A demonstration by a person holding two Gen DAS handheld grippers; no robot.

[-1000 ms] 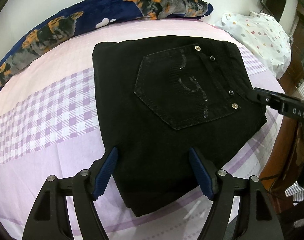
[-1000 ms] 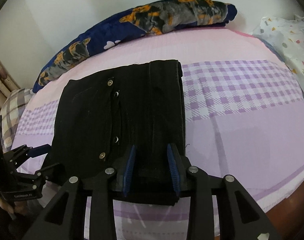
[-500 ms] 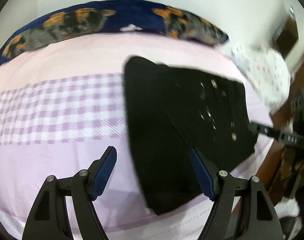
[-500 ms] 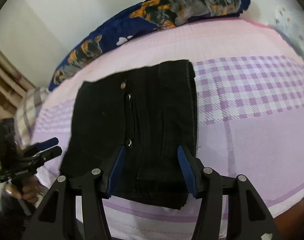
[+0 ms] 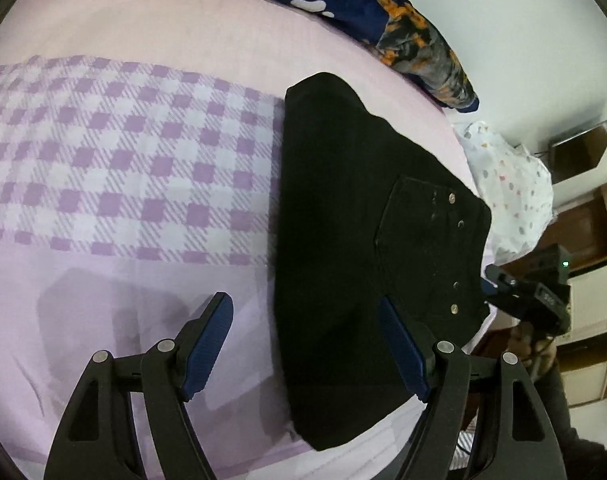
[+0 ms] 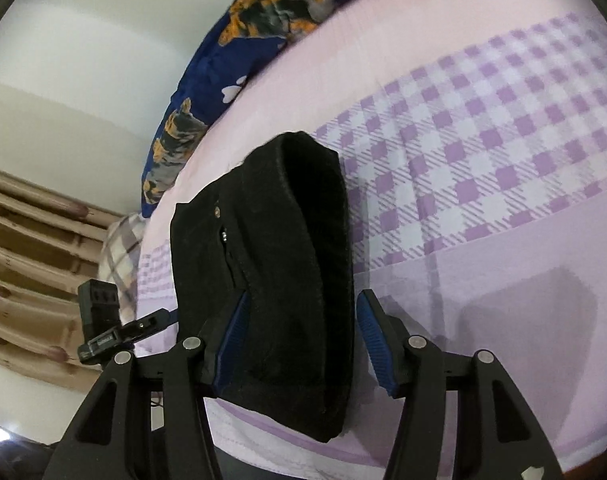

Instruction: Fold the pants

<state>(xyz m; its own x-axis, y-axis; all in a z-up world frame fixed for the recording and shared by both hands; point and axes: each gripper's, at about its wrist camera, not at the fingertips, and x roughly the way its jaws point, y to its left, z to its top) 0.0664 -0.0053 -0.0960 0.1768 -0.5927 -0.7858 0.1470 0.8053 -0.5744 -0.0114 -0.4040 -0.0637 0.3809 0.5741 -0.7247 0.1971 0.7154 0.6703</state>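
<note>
The black pants (image 5: 359, 248) lie folded into a compact stack on the pink and purple checked bed sheet (image 5: 115, 176), back pocket with metal studs facing up. My left gripper (image 5: 307, 344) is open and empty above the stack's near left edge. My right gripper (image 6: 299, 344) is open, its jaws either side of the folded end of the pants (image 6: 291, 264), which rise thick between them; I cannot tell if they touch. The other gripper shows at the edge of each view: right one (image 5: 531, 300), left one (image 6: 119, 328).
A long navy pillow with orange cat print (image 5: 415, 40) lies along the wall at the bed's far side. A white spotted bundle (image 5: 507, 184) sits past the pants. Wooden furniture (image 5: 591, 264) and wooden slats (image 6: 31, 264) flank the bed. The bed edge runs just below both grippers.
My right gripper opened from a narrow grip to wide jaws and tilted. My left gripper swung left and rolled, so the pants moved to the right of its view.
</note>
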